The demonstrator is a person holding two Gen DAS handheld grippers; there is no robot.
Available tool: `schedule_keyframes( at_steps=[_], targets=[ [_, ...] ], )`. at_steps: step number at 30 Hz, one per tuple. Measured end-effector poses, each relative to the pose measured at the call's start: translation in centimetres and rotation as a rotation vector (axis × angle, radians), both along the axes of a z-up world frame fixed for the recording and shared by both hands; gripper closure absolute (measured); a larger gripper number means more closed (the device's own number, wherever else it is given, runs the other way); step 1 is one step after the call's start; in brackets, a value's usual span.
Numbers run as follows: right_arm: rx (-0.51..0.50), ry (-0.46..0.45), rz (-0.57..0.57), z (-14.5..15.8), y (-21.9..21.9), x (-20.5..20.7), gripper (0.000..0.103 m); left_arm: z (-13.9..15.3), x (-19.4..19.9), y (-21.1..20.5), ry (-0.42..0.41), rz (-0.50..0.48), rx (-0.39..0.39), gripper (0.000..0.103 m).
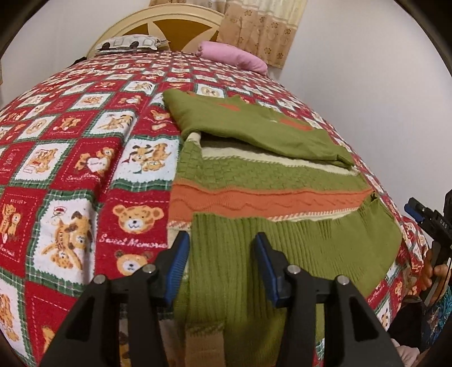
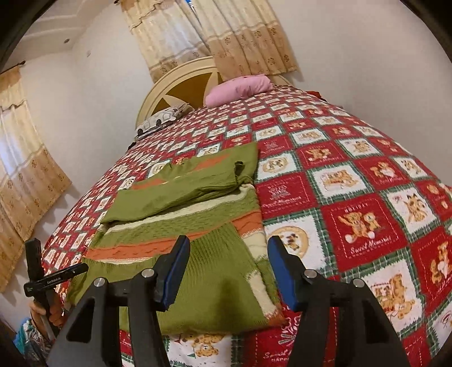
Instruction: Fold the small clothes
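Observation:
A green knitted sweater (image 1: 271, 175) with orange and cream stripes lies flat on the red teddy-bear blanket (image 1: 70, 169). Its sleeves (image 1: 254, 127) are folded across the far part and the ribbed hem (image 1: 296, 248) is folded up over the near part. My left gripper (image 1: 221, 242) hovers open over the hem's left end, its pads apart and pressing nothing. In the right wrist view the sweater (image 2: 183, 203) lies ahead and to the left. My right gripper (image 2: 230, 245) stands open over the sweater's right edge, holding nothing. It also shows as the right gripper (image 1: 421, 214) at the bed's right side.
At the far end of the bed sit a pink pillow (image 1: 234, 56), a patterned pillow (image 1: 130, 42) and a cream headboard (image 1: 158, 22). Beige curtains (image 2: 245, 36) hang behind. A hand (image 2: 48, 310) grips the left tool off the bed's left edge. Blanket stretches wide to the right (image 2: 367, 197).

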State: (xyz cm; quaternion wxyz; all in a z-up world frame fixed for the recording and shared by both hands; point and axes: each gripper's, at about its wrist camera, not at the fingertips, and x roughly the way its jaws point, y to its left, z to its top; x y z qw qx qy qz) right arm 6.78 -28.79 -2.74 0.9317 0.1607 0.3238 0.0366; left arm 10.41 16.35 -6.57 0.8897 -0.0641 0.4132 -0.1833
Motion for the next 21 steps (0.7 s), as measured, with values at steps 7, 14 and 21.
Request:
schedule_keyframes(
  at_steps=[7,14,21],
  targets=[
    [-0.068,0.009,0.011,0.2,0.2,-0.3,0.045,0.7,-1.1,-0.8,-0.027,-0.018,-0.015,0.092],
    [-0.210,0.055,0.150,-0.4,2.7,1.9,0.045,-0.1,-0.1,-0.9,0.013,-0.015,-0.074,0.080],
    [-0.347,0.192,0.266,-4.0,6.0,6.3,0.045,0.0,-0.6,-2.0,-0.022,-0.039,-0.050,0.067]
  ],
)
